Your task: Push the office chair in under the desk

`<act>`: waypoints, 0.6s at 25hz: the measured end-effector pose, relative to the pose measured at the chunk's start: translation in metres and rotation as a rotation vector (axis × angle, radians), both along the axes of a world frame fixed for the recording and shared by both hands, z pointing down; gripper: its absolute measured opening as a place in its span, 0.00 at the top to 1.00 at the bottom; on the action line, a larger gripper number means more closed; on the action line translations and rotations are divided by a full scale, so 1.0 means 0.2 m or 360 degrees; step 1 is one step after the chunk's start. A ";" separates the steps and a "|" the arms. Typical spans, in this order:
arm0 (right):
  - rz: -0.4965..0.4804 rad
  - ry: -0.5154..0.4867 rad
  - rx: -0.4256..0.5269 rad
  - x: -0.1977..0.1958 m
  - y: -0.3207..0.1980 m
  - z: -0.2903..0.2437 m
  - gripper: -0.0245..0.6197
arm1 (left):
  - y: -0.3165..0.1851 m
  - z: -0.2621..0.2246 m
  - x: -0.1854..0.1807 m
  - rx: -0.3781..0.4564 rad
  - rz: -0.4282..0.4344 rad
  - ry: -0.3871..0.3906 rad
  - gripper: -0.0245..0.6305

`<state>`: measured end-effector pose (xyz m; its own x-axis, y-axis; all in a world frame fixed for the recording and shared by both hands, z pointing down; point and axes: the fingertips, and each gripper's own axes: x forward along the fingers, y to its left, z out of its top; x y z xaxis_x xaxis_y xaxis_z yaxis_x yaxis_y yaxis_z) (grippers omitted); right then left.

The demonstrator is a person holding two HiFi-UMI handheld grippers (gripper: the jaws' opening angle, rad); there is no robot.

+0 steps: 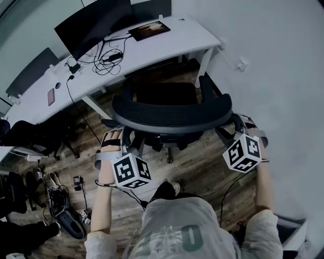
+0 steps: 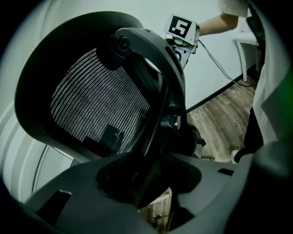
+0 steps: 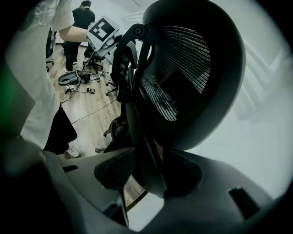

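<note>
The black mesh office chair [image 1: 172, 114] stands on the wooden floor just in front of the white desk [image 1: 195, 35], its seat [image 1: 167, 93] partly beneath the desk edge. My left gripper [image 1: 124, 140] holds the left side of the chair back, and the dark frame strut [image 2: 151, 151] fills the gap between its jaws [image 2: 153, 183]. At the right side my right gripper [image 1: 238, 130] is closed on the matching strut [image 3: 142, 137], which runs between its jaws [image 3: 146, 178]. Each gripper view shows the mesh back and the other gripper's marker cube.
A monitor [image 1: 91, 25], tangled cables [image 1: 104, 60] and a tablet [image 1: 149, 29] lie on the desk. A second dark chair [image 1: 30, 136] and floor clutter [image 1: 61, 205] are at the left. A white wall [image 1: 283, 76] is close on the right. A person [image 3: 84, 11] stands far behind.
</note>
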<state>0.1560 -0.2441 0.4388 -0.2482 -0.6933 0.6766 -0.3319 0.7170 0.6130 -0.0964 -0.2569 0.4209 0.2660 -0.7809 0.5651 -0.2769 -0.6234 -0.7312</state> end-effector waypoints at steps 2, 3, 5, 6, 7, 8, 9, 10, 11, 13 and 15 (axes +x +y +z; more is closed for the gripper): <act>-0.0013 -0.0010 0.0015 0.02 -0.10 0.01 0.67 | -0.10 0.00 0.02 0.0001 -0.0007 -0.0015 0.69; -0.0021 -0.0014 0.0017 0.01 -0.15 0.01 0.67 | -0.14 0.01 0.02 -0.0008 -0.0014 -0.0027 0.70; -0.0038 -0.0016 0.0016 0.00 -0.23 0.01 0.67 | -0.22 0.01 0.01 -0.0035 -0.0031 -0.0044 0.70; -0.0045 -0.0014 0.0014 -0.01 -0.27 0.01 0.67 | -0.27 0.00 0.00 -0.0046 -0.0038 -0.0050 0.70; -0.0052 -0.0010 0.0014 -0.01 -0.32 0.00 0.67 | -0.31 0.00 -0.01 -0.0052 -0.0045 -0.0056 0.70; -0.0059 -0.0009 0.0015 -0.02 -0.36 0.00 0.67 | -0.35 0.00 -0.01 -0.0054 -0.0051 -0.0062 0.70; -0.0066 -0.0011 0.0020 -0.02 -0.40 0.00 0.67 | -0.39 0.00 -0.01 -0.0052 -0.0057 -0.0065 0.70; -0.0072 -0.0015 0.0026 -0.02 -0.45 0.00 0.67 | -0.44 0.00 -0.01 -0.0049 -0.0064 -0.0066 0.70; -0.0079 -0.0017 0.0031 -0.01 -0.50 0.00 0.67 | -0.48 0.00 -0.01 -0.0046 -0.0071 -0.0065 0.70; -0.0090 -0.0018 0.0033 -0.01 -0.59 0.01 0.67 | -0.56 0.01 0.00 -0.0043 -0.0086 -0.0059 0.70; -0.0100 -0.0019 0.0028 0.00 -0.70 0.02 0.67 | -0.65 0.02 0.00 -0.0046 -0.0103 -0.0060 0.70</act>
<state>0.1551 -0.3833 0.4425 -0.2996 -0.6877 0.6613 -0.2937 0.7259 0.6219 -0.0960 -0.3876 0.4241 0.1939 -0.7790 0.5962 -0.2900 -0.6261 -0.7238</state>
